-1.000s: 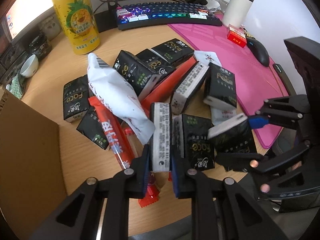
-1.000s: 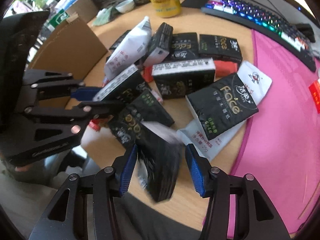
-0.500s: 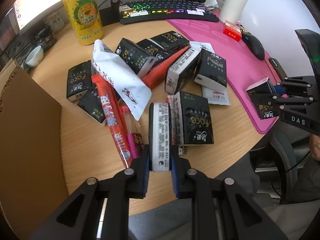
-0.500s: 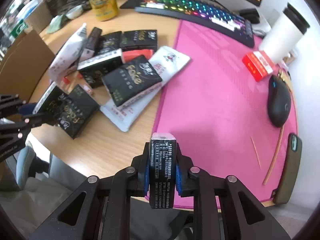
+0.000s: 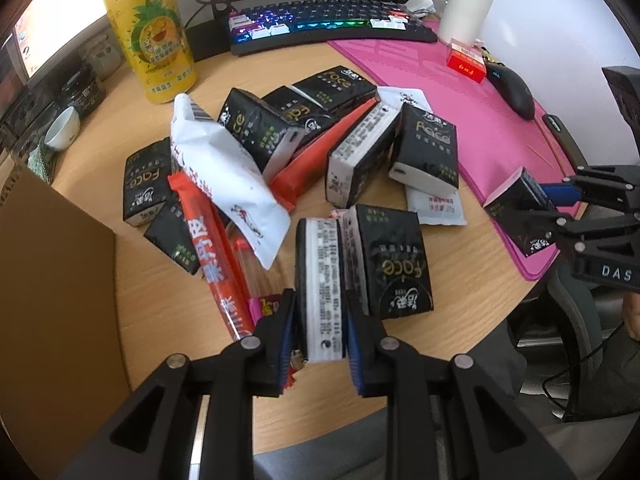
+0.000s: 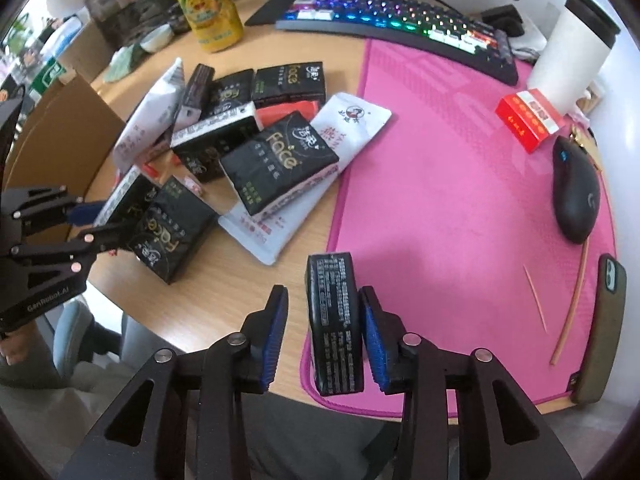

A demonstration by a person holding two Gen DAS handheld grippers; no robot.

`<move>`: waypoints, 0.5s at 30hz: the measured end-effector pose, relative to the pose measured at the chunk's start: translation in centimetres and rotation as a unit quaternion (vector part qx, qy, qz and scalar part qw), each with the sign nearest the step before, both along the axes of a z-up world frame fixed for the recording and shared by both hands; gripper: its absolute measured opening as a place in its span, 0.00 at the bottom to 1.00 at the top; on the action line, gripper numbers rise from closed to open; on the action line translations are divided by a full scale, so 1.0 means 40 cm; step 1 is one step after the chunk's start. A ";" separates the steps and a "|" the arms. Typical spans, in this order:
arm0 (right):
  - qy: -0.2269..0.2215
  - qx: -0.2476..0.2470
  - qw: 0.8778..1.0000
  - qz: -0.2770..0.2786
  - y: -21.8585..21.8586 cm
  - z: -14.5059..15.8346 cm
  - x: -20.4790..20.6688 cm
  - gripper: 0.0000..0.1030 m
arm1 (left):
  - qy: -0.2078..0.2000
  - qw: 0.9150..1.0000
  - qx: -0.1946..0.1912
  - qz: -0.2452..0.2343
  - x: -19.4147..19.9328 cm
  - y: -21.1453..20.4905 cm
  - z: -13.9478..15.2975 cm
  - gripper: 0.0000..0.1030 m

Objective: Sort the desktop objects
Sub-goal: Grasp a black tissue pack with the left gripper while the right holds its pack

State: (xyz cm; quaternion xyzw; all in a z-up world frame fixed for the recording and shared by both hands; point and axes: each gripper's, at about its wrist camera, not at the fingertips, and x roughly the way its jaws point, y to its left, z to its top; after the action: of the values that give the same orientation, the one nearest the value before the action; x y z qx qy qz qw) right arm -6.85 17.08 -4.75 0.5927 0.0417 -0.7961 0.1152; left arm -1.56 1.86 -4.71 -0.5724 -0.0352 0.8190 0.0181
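A heap of black "Face" tissue packs [image 5: 276,132], white snack bags [image 5: 224,168] and red snack sticks [image 5: 212,256] lies on the wooden desk. My left gripper [image 5: 318,332] is shut on a black tissue pack [image 5: 320,288] standing on edge at the heap's near side. My right gripper [image 6: 322,332] has its jaws parted around another black tissue pack [image 6: 334,320] standing on the near edge of the pink mat [image 6: 460,200]; the right pad touches it, the left pad stands off. That gripper also shows in the left wrist view [image 5: 532,208].
A cardboard box [image 5: 52,300] stands at the left. A yellow can [image 5: 150,32], a keyboard [image 5: 328,20] and a white cup [image 5: 470,0] stand at the back. A red box [image 6: 528,118], a mouse [image 6: 574,192] and a phone [image 6: 604,328] lie on the mat.
My right gripper carried its tissue pack from the heap to the pink mat's near edge, and its jaws have now parted. My left gripper stays shut on its pack.
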 end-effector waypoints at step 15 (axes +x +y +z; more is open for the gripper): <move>0.001 0.013 1.000 0.000 0.009 -0.013 -0.017 0.36 | 0.020 1.000 -0.009 -0.002 -0.019 0.006 0.021 0.56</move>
State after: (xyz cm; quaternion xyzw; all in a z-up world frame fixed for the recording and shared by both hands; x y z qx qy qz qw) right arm -7.52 17.43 -5.27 0.5932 0.0518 -0.7962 0.1074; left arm -2.32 2.10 -3.85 -0.5563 -0.0261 0.8304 0.0154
